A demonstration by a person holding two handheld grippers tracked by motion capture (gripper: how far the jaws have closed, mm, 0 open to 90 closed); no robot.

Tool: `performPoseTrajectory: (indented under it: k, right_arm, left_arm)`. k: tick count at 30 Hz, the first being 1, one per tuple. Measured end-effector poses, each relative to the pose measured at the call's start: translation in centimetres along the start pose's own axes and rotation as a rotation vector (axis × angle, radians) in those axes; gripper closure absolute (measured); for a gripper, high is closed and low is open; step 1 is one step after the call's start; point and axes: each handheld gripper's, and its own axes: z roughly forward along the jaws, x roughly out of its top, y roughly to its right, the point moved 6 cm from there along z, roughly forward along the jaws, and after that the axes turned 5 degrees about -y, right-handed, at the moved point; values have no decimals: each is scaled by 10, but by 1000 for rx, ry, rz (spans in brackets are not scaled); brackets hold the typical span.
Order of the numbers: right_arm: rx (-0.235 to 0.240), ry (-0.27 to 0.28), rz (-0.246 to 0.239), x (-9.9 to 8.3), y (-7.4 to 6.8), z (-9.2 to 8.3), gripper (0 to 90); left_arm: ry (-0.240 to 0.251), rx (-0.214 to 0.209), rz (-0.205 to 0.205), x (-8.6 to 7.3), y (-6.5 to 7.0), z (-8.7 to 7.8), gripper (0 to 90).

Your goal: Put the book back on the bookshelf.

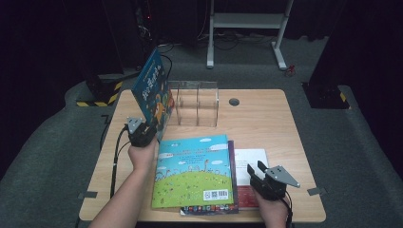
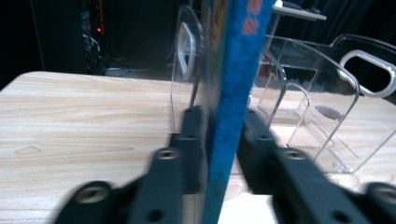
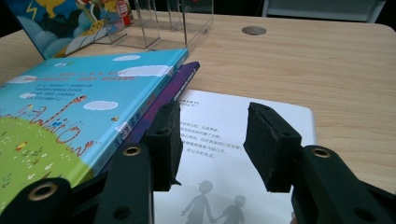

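Your left gripper (image 1: 142, 134) has the blue picture book (image 1: 153, 90) standing on its lower edge between its jaws, at the left end of the clear acrylic book rack (image 1: 197, 102), which lies just ahead of that gripper and to its right. In the left gripper view the book's blue edge (image 2: 233, 107) runs straight up between the two black jaws; a sliver of gap seems to show on either side, though blur makes it hard to be sure, so the pads look eased off rather than pressing. From above, the book leans away from the rack, its cover facing you. Your right gripper (image 1: 260, 176) rests low at the near right part of the wooden table (image 1: 266, 118), its jaws parted about halfway with nothing between them. Directly under and ahead of those jaws lies a white-covered book (image 3: 233, 140) with grey silhouettes of two figures. To that gripper's left is a stack: a sky-and-meadow picture book (image 1: 195, 171) lying flat on top of a purple book (image 3: 180, 86).
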Motion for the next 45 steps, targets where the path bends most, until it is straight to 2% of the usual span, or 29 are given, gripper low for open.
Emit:
performPoseTrajectory:
  k: [2,5,9,12,19,24,27,31,33,36,37,38,39,40,41,45]
  right_arm:
    - [1,0,-2,0,0,0,548]
    - [1,-2,0,0,1,0,545]
    - [1,-5,-1,0,0,1,544]
    - [1,-6,0,0,0,1,544]
    - [-2,-8,1,0,1,1,543]
    - [-1,-5,7,0,1,1,538]
    - [-3,-10,4,0,1,1,537]
    - [-5,-10,2,0,0,1,536]
    - [-4,-10,6,0,1,1,534]
    - [-3,-10,7,0,1,1,532]
    - [-1,-11,6,0,1,1,529]
    - [2,-11,3,0,1,2,528]
    - [2,-16,0,0,0,2,523]
    - [4,-20,0,0,0,2,516]
    - [5,-22,-3,0,0,2,509]
    - [7,-38,-30,0,-4,3,469]
  left_arm:
    - [-10,-9,17,-3,0,-1,624]
    - [-27,-24,22,-7,0,-7,548]
    - [-53,-50,46,-13,2,-19,477]
    - [-72,-74,47,-19,3,-31,463]
    - [-128,-102,88,-34,4,-57,453]
    - [-211,-154,89,-52,7,-78,427]
    - [-233,-161,107,-65,7,-91,411]
    - [-294,-168,138,-81,11,-101,377]
    - [-306,-180,122,-87,15,-106,363]
    - [-321,-201,123,-98,20,-110,338]
    - [-330,-206,114,-103,20,-110,332]
    - [-349,-212,84,-108,20,-110,329]
    - [-383,-225,64,-111,20,-108,327]
    - [-403,-241,62,-112,23,-106,317]
    - [-405,-248,79,-112,26,-106,304]
    - [-419,-239,85,-115,34,-104,262]
